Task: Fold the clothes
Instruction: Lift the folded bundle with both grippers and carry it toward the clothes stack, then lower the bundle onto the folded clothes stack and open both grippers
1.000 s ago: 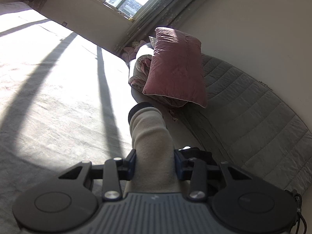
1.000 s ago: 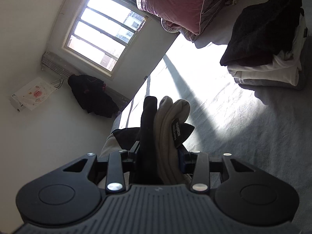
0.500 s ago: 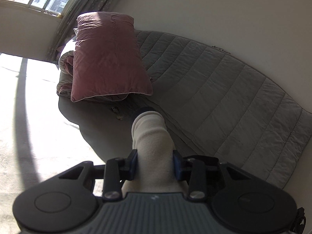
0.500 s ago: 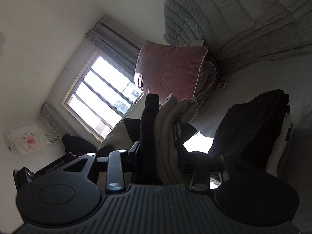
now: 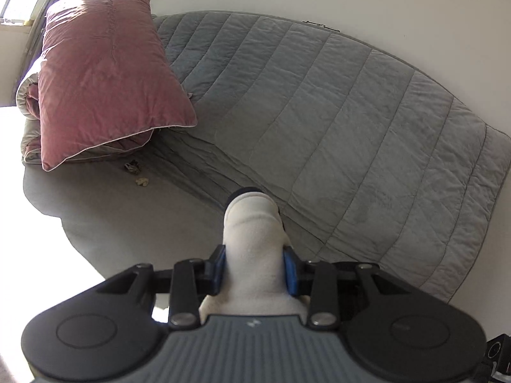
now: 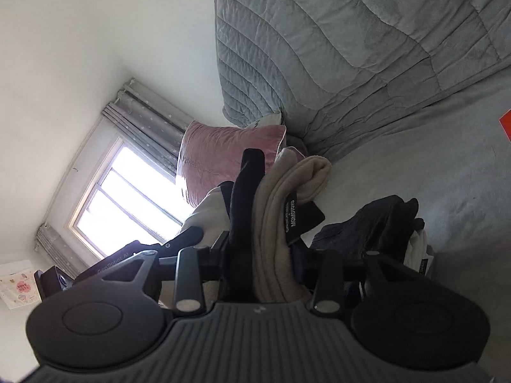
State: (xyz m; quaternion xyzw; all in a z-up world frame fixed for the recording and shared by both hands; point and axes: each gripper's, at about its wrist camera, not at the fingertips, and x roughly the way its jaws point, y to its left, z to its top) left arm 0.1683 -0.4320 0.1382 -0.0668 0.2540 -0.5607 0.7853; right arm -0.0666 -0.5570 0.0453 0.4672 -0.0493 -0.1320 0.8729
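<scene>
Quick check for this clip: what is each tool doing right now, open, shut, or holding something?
Left tool: shut on the cream garment.
Right tool: shut on a folded bundle of that cream garment and its black part.

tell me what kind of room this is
Most likely a bedroom. A pink pillow sits on a folded duvet at the head of a bed, a grey quilted cover leans against the wall, and a curtained window lets in daylight.

Both tools swung off the sunlit bed (image 5: 105, 223) — the grey quilt (image 5: 335, 127) now fills each view.
</scene>
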